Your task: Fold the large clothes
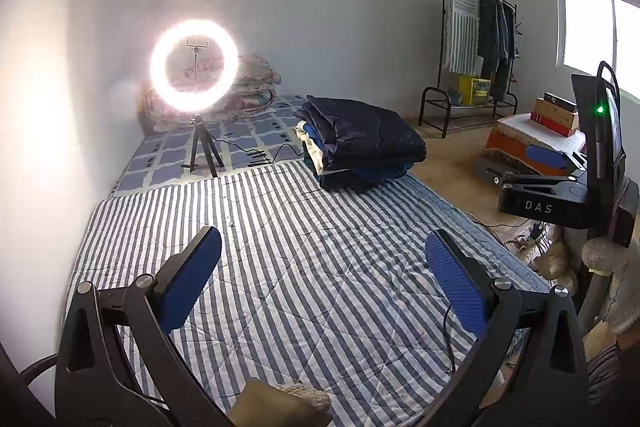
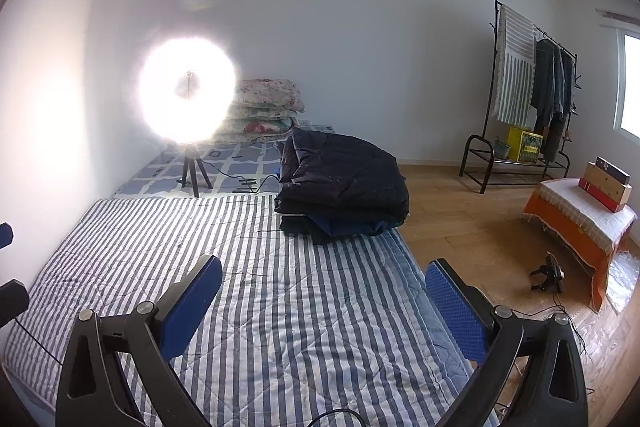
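Clothes first: nothing is in either claw. Our left claw (image 1: pixel 322 277) has its blue pads spread wide, empty, hanging over the striped quilt (image 1: pixel 304 267) that covers the bed. Our right claw (image 2: pixel 324 301) is the same, pads wide apart, nothing between them, over the quilt's right edge near the wooden floor (image 2: pixel 472 227).

Ahead of both claws, well apart from them, sits the stack of folded clothes (image 2: pixel 344 187) at the far right side of the bed, a dark puffy jacket (image 1: pixel 364 135) on top, blue and pale layers under it. Folding looks done for that pile, or we're between garments; we can't tell which. No unfolded garment shows on the quilt.

Further out: ring light on a tripod (image 1: pixel 195 67) stands on the patterned sheet by the wall, its cable (image 1: pixel 276 153) running across the bed toward the stack. Floral pillows (image 2: pixel 268 107) behind it. Clothes rack (image 2: pixel 528 87) with hanging garments at the far wall.

Risks:
- stack sits close to the bed edge; a careless reach could tip it onto the floor
- cable near the stack could snag on a claw or a dragged garment and pull the light over
- glare washes out the left side of both views
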### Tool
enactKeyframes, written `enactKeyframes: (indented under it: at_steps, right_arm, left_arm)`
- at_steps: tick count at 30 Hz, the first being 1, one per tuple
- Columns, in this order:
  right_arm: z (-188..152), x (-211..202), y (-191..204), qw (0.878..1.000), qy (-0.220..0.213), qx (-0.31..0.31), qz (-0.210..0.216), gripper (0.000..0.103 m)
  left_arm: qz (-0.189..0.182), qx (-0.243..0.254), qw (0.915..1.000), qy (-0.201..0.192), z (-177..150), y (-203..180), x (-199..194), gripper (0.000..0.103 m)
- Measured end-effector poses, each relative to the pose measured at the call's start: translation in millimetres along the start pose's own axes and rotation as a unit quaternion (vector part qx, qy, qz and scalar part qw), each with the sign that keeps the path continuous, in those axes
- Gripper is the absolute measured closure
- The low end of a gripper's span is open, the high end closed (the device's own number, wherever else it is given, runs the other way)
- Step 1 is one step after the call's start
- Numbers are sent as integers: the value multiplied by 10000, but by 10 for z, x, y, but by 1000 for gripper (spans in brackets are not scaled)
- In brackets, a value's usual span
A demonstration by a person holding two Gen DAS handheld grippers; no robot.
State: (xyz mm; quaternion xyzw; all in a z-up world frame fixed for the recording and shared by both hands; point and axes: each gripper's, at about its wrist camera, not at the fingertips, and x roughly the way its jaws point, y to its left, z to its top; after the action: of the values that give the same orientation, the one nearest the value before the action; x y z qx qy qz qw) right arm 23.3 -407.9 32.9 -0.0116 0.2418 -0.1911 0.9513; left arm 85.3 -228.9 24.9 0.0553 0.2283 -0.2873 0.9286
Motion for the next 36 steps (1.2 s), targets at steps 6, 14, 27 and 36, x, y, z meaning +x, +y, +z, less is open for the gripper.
enactKeyframes:
  at_steps: [6, 14, 27, 36]
  right_arm:
    - [-25, 23, 38, 9999, 35, -92, -45, 0]
    - [-53, 48, 44, 9999, 91, -112, -64, 0]
    - [-73, 48, 19, 9999, 143, -38, -83, 0]
    - [-68, 43, 56, 9998, 147, -87, -75, 0]
  left_arm:
    - [25, 12, 10000, 39, -31, -11, 3, 0]
    - [51, 40, 10000, 6, -35, -18, -1, 0]
    - [85, 88, 9999, -11, -27, -33, 20, 0]
    - [133, 79, 9999, -39, -33, 1, 40, 0]
